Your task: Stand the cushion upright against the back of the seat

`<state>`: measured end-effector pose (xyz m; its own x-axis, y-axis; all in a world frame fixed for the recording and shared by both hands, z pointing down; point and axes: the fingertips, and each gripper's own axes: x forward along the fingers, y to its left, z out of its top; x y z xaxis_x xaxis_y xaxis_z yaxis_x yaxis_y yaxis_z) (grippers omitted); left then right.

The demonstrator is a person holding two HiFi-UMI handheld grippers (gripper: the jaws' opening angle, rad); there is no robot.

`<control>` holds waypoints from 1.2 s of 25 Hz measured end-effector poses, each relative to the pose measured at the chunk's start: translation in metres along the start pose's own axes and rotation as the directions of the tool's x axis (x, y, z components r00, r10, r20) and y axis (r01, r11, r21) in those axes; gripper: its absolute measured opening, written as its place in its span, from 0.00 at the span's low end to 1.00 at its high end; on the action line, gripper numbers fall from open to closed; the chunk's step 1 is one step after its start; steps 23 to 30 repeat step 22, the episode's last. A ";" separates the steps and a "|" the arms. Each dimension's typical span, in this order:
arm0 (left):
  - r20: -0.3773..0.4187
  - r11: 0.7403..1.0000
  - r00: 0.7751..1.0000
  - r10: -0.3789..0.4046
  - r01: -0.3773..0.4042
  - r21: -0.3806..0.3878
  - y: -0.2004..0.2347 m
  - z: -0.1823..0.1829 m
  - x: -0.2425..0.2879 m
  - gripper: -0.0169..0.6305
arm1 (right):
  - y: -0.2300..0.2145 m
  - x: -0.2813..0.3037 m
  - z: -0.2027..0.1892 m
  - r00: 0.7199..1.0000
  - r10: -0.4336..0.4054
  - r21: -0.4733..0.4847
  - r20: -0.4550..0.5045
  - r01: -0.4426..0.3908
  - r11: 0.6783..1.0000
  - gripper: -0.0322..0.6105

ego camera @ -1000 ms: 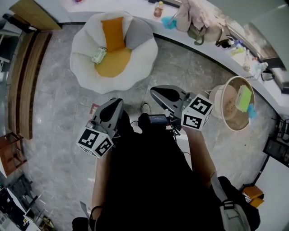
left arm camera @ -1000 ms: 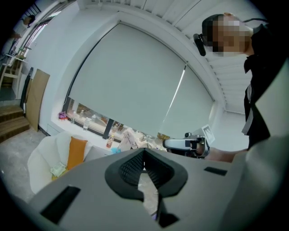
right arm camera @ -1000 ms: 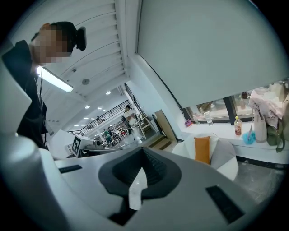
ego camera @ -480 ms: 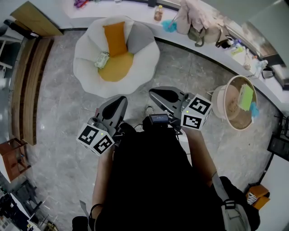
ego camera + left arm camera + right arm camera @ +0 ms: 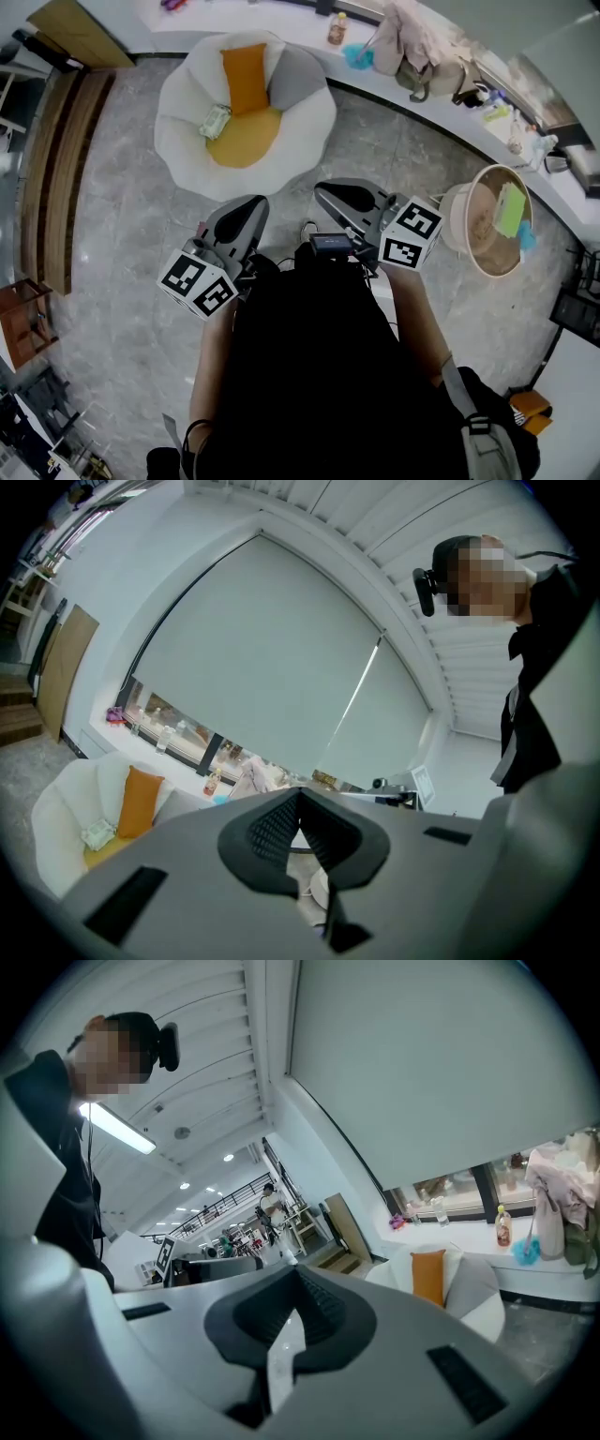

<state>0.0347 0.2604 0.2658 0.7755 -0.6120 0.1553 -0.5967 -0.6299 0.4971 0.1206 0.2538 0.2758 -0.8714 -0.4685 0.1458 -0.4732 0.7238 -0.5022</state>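
Note:
A white petal-shaped armchair [image 5: 187,141] stands on the grey floor ahead of me. An orange cushion [image 5: 246,77] stands upright against its back, above an orange seat pad [image 5: 246,145]. A small pale green packet [image 5: 215,122] lies on the seat's left side. My left gripper [image 5: 251,206] and right gripper [image 5: 325,193] are held close to my body, well short of the chair, both shut and empty. The cushion [image 5: 139,802] also shows in the left gripper view beyond the left gripper [image 5: 298,795], and the cushion [image 5: 428,1277] in the right gripper view beyond the right gripper [image 5: 296,1275].
A round pale table [image 5: 469,246] with a green item stands to the right. A curved window ledge [image 5: 441,111] behind the chair carries a bottle [image 5: 337,28] and bags [image 5: 417,52]. Wooden steps [image 5: 54,169] run along the left, with a small wooden stool [image 5: 21,321] below.
The head view has shifted slightly, so the chair sits a touch lower and further right. The left gripper has rolled a little. Both grippers stay shut and near my body.

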 end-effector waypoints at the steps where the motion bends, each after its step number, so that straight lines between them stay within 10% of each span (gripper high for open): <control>1: -0.001 1.000 1.000 -0.001 0.001 0.000 0.000 0.000 0.001 0.05 | -0.001 0.000 0.001 1.000 0.000 0.003 0.000 0.000 1.000 0.07; 30: -0.009 1.000 1.000 0.002 -0.003 -0.006 -0.012 -0.015 0.003 0.05 | -0.008 -0.007 -0.003 0.999 0.014 0.003 -0.042 -0.014 1.000 0.07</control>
